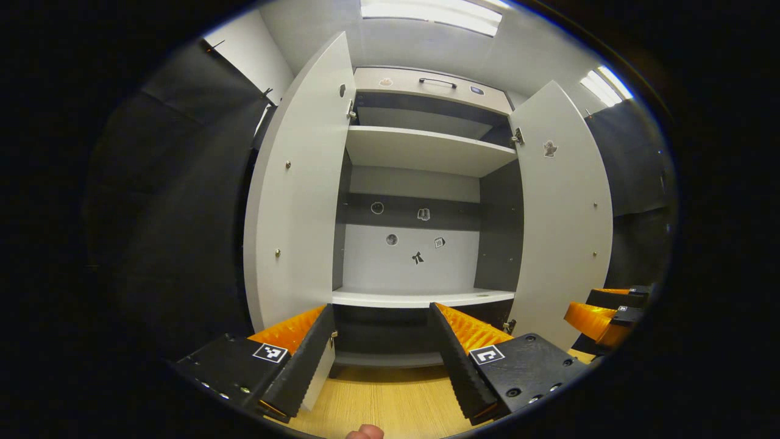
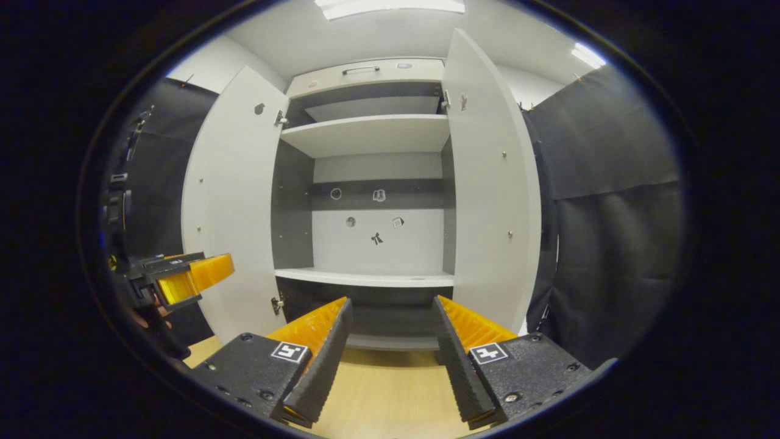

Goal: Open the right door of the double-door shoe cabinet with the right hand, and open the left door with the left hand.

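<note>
Both doors swung wide, left door (image 1: 298, 201) and right door (image 1: 563, 213) flanking bare shelves (image 1: 426, 149); left hand-held gripper (image 1: 381, 353) and right hand-held gripper (image 2: 390, 347) spread, holding nothing; opening looks finished, next likely just withdrawing.

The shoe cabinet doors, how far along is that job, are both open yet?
Done: the left door and the right door both stand swung wide, showing bare shelves. In hand: nothing; the left gripper and the right gripper are open, apart from the doors. Left: seemingly nothing; both doors appear fully open.
</note>
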`<state>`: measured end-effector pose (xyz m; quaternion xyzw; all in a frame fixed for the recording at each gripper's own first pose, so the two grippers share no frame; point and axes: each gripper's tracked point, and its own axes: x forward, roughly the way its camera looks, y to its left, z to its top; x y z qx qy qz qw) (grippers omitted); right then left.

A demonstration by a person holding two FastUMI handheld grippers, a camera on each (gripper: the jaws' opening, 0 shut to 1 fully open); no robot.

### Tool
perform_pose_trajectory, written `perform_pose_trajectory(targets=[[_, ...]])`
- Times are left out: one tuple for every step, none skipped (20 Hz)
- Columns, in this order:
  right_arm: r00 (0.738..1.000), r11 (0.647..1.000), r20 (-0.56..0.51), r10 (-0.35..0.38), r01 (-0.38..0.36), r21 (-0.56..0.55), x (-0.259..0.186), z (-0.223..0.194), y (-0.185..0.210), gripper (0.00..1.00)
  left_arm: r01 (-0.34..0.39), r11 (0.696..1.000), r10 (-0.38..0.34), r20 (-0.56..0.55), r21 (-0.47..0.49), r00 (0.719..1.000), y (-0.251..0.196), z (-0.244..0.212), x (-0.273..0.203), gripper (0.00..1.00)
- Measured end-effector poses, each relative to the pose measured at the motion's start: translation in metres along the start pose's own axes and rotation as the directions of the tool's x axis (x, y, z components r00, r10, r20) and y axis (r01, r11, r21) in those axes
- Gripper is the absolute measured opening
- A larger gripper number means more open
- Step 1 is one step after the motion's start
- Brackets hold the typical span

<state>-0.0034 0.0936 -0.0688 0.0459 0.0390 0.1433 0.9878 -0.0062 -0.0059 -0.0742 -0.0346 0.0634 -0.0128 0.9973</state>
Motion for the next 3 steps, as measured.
perform_pose_trajectory(targets=[[1.000, 1.000, 0.005, 0.004, -0.004, 0.000, 0.0001, 0.0022, 0.0006, 0.82, -0.001, 1.000, 0.001, -0.006, -0.003, 1.000, 0.0004, -0.0018, -0.0007, 0.92], [1.000, 1.000, 0.010, 0.008, -0.008, -0.004, -0.0004, 0.0040, 0.0012, 0.84, -0.002, 1.000, 0.002, -0.009, -0.005, 1.000, 0.0005, -0.0026, -0.0008, 0.93], [1.000, 1.000, 0.015, 0.007, -0.007, -0.012, 0.0004, 0.0062, 0.0007, 0.84, -0.005, 1.000, 0.005, -0.007, -0.005, 1.000, 0.0015, -0.0027, -0.0013, 0.93]])
